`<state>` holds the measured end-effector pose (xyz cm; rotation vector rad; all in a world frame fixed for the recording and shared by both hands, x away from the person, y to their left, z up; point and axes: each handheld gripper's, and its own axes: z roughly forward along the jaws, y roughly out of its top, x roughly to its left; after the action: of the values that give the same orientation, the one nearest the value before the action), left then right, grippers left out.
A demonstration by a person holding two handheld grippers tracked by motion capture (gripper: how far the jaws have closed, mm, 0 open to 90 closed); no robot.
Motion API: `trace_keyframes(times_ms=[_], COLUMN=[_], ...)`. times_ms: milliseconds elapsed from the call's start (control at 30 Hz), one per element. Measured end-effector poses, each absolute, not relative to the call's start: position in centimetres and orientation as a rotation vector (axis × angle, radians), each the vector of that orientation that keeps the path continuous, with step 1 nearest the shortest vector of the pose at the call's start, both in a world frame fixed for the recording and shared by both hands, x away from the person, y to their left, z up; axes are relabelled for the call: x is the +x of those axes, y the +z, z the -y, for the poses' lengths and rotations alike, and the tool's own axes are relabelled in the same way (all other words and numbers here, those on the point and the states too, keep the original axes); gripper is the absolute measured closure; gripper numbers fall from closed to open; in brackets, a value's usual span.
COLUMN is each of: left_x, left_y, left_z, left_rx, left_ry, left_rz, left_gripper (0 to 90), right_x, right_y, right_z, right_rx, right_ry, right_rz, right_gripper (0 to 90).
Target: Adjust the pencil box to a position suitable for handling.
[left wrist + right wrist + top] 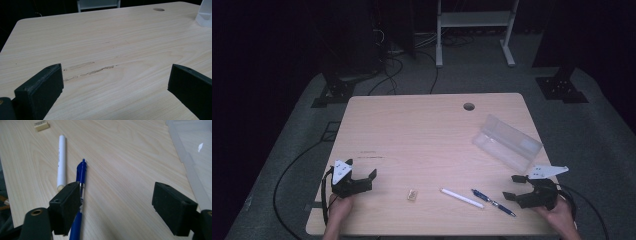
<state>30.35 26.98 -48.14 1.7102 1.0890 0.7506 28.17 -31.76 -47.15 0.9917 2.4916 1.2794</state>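
The right claw (117,207) rises closest to the lens in the right gripper view, its two black blocky jaws standing wide apart with bare wood between them, clamped on nothing. The blue pen (80,185) lies on the table just under the left-hand jaw, a slim glossy barrel with a metal band at mid-length, beside a white cylindrical marker (61,162); whether the jaw touches the pen is hard to tell. From the high view the pen (493,202) rests near the table's front edge, just beside that claw (512,187). The left claw (362,175) is also spread open, over bare table. The table (427,130) is pale wood-grain laminate with rounded corners, a cable hole and faint scuffs. A clear plastic box (507,142) lies tilted at the right, a small tan eraser (412,195) near the front. Grey floor, cables and a white frame surround it in a dark room.
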Motion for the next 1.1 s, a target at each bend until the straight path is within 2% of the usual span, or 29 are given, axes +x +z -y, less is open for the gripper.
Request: trace_keyframes(times_ms=[833,1100], left_x=[29.9,30.0], left_y=[-48.2,-48.2], left_z=[-27.0,-27.0], left_rx=[1.71,1.707], left_ry=[0.764,0.761], left_rz=[-1.051,-1.052], left_gripper=[0.0,0.0], right_x=[31.1,31.9], right_y=[-44.8,-43.9], right_z=[30.4,29.9], right_rx=[0.962,0.98], right_ry=[1.263,1.237], right_rz=[-2.495,-2.477], right_gripper=[18.1,21.8])
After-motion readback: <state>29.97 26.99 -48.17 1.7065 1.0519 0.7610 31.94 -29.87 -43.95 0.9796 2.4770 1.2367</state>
